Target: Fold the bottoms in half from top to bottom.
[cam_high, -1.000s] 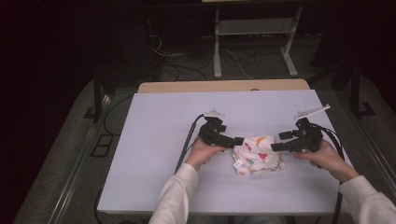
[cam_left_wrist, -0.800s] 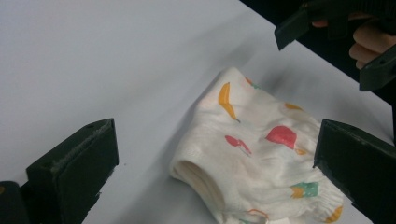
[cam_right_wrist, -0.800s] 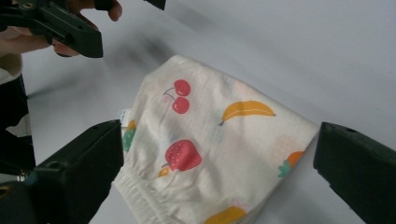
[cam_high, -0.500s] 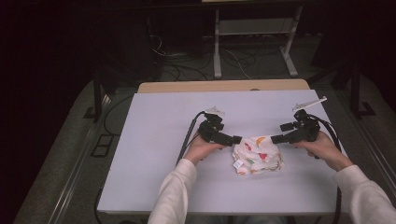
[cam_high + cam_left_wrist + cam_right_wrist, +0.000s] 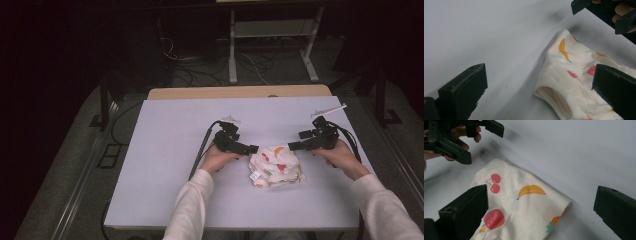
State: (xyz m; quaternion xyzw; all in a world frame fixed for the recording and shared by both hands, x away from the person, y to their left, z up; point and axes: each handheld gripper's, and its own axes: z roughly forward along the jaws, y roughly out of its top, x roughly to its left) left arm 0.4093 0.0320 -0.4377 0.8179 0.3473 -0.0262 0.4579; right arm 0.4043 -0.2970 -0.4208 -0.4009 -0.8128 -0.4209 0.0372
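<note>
Left hand-held gripper (image 5: 250, 149): jaws spread wide, holding nothing; low over the surface, its tips just beside the left edge of the folded cloth.
Left hand-held gripper's own view: one jaw over bare surface, the other over the cloth's printed top; the cloth's rolled, open fold faces the camera.
Right hand-held gripper (image 5: 295, 145): jaws also spread, holding nothing; raised a little at the cloth's far right corner, tips pointing toward the left one.
Hands: the left hand (image 5: 216, 158) wraps its hand-held gripper from behind; the right hand (image 5: 340, 156) does likewise, near the right edge of the surface.
Folded cloth (image 5: 275, 166): white, printed with cherries, a banana and strawberries; lies as a rumpled bundle between the two hand-held grippers, right of centre and toward the near edge of the surface; a small white tag sticks out at its near left corner.
Surface (image 5: 165, 150): pale grey-blue, with a wooden strip along its far edge.
</note>
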